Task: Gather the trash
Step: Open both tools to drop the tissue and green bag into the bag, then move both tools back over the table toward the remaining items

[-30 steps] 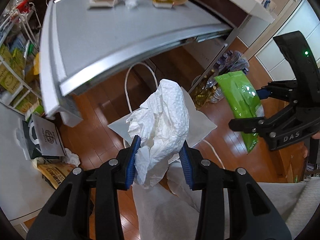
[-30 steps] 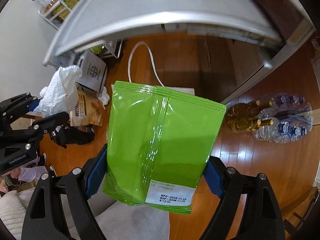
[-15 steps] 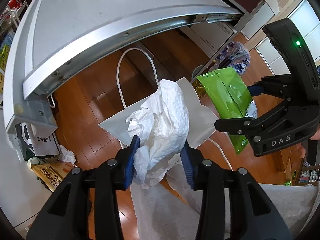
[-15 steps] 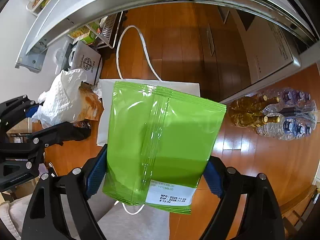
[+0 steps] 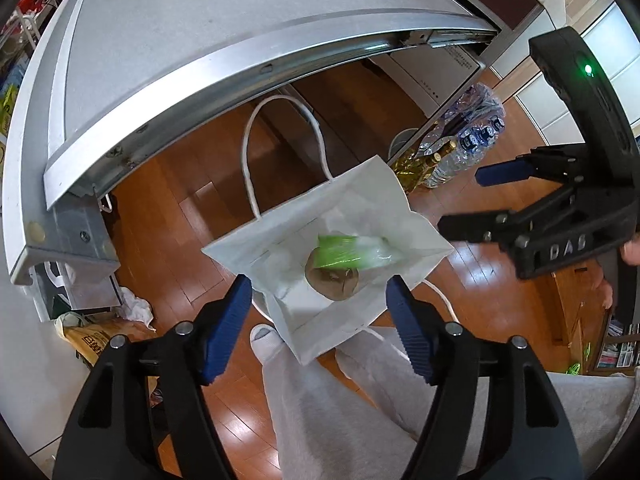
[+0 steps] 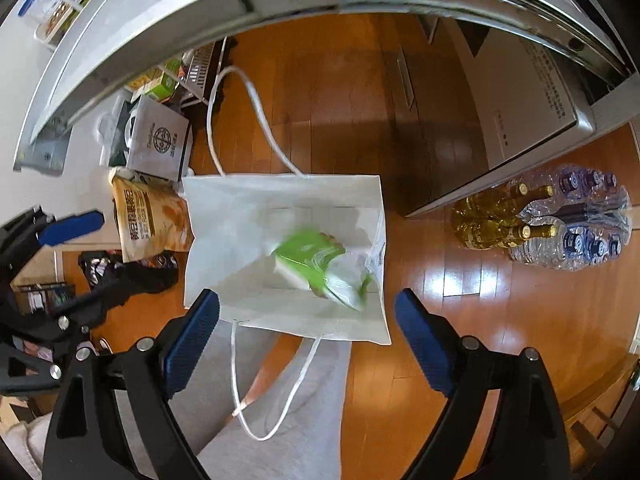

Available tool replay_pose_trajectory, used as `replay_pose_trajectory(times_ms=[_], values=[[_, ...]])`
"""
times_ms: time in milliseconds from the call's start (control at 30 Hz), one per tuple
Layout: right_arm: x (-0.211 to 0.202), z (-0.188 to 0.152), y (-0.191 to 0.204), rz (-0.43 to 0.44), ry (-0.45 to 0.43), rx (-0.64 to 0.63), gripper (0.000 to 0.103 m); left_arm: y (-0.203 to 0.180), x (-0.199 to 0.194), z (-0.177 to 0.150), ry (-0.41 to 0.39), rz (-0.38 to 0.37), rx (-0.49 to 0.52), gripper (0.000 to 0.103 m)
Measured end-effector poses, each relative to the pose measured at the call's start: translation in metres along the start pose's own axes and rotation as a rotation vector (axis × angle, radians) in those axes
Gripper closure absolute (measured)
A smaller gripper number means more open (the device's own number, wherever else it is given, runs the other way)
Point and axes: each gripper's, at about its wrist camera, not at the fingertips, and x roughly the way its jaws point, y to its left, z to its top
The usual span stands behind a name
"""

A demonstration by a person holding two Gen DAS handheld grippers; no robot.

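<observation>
A white paper bag with rope handles stands open on the wooden floor below both grippers. Inside it lie the green pouch, blurred, white crumpled paper and a brown round piece. My left gripper is open and empty above the bag's near edge. My right gripper is open and empty above the bag; it also shows in the left wrist view at the right.
The grey table overhangs the floor at the top, with some trash at its far edge. Bottles stand on the floor to the right. A brown snack bag and a grey box lie left. The person's grey-trousered legs are below.
Both grippers opened. The white crumpled paper left the left gripper and the green pouch left the right gripper; both dropped into the white bag.
</observation>
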Motion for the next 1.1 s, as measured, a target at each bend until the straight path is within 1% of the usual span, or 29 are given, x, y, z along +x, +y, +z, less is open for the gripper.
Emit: replay_pose_trajectory(times_ms=[100,300,433,533,567,667,700,733,800,900,967,1067,1100], values=[[-0.007,-0.002,-0.004,-0.001,-0.013,0.006,0.015,0.002,-0.003,-0.002,-0.001,0.005,0.000,0.033],[-0.041,-0.009,-0.009,0.011,-0.076,0.025,0.015,0.008,-0.015,-0.007,-0.011,0.021,-0.010,0.033],[-0.072,-0.013,-0.013,0.006,-0.135,0.027,0.015,0.007,-0.027,-0.008,-0.035,0.030,-0.014,0.025],[-0.099,-0.015,-0.012,-0.005,-0.199,0.025,0.015,0.006,-0.040,-0.007,-0.058,0.041,-0.006,0.024],[-0.112,-0.015,-0.010,-0.017,-0.236,0.020,0.015,0.005,-0.045,-0.006,-0.067,0.046,-0.004,0.023],[-0.143,-0.014,-0.002,-0.080,-0.339,-0.001,0.014,0.003,-0.067,-0.004,-0.125,0.050,0.003,0.019],[-0.156,-0.012,0.003,-0.110,-0.385,-0.015,0.012,0.002,-0.076,-0.002,-0.153,0.054,0.003,0.018],[-0.167,-0.009,0.008,-0.137,-0.429,-0.031,0.007,0.002,-0.084,0.001,-0.175,0.059,0.003,0.016],[-0.183,-0.001,0.015,-0.159,-0.496,-0.054,0.006,0.003,-0.102,0.010,-0.233,0.083,0.002,0.013],[-0.193,0.021,0.019,-0.133,-0.550,-0.052,0.005,0.010,-0.124,0.028,-0.319,0.133,-0.006,0.012],[-0.193,0.035,0.019,-0.132,-0.559,-0.037,0.005,0.021,-0.135,0.047,-0.369,0.181,-0.024,0.012],[-0.189,0.064,0.020,-0.112,-0.567,0.000,0.005,0.042,-0.140,0.079,-0.399,0.225,-0.065,0.012],[-0.188,0.074,0.021,-0.121,-0.572,0.009,0.005,0.049,-0.142,0.087,-0.410,0.230,-0.072,0.012]])
